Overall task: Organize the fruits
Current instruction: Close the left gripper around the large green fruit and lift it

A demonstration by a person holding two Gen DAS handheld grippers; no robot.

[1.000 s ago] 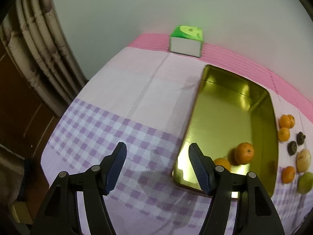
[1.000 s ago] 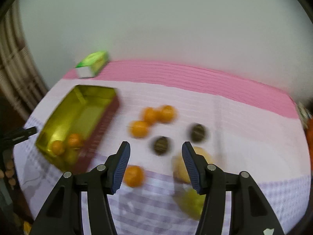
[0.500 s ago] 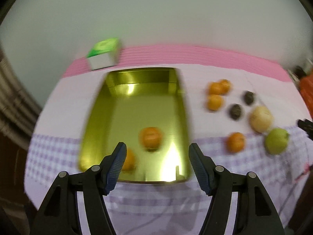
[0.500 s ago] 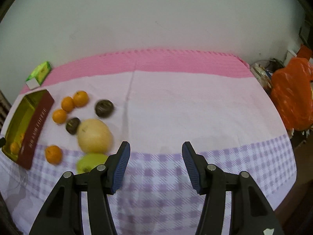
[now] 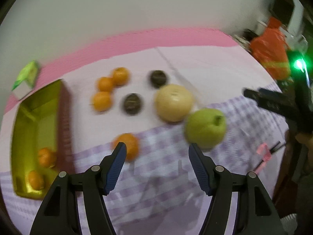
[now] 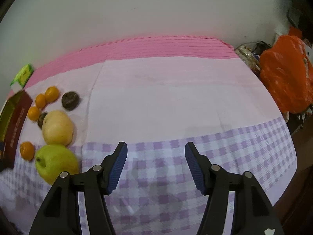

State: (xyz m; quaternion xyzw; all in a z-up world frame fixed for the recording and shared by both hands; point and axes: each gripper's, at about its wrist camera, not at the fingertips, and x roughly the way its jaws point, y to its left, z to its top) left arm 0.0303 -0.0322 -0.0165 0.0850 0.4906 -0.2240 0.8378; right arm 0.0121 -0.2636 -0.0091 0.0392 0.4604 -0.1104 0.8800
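Observation:
My left gripper (image 5: 157, 150) hangs open over the checked cloth with nothing between its fingers. One orange (image 5: 130, 143) lies just past its left fingertip and a green apple (image 5: 205, 128) just past its right. Beyond them lie a pale yellow fruit (image 5: 174, 102), two dark fruits (image 5: 133, 103) and three oranges (image 5: 105, 84). The gold tin (image 5: 35, 121) at the left holds two oranges (image 5: 46, 156). My right gripper (image 6: 156, 150) is over bare cloth, its jaws opening and empty. The green apple (image 6: 55, 162) and yellow fruit (image 6: 57, 128) lie to its left.
A green and white box (image 6: 22, 76) stands at the back left by the tin (image 6: 15, 125). An orange plastic bag (image 6: 287, 78) and clutter sit off the table's right end. The cloth's pink band runs along the wall.
The left gripper swung right from the tin to the loose fruits. The right gripper swung right off the fruits to bare cloth, and its jaws stand a little wider.

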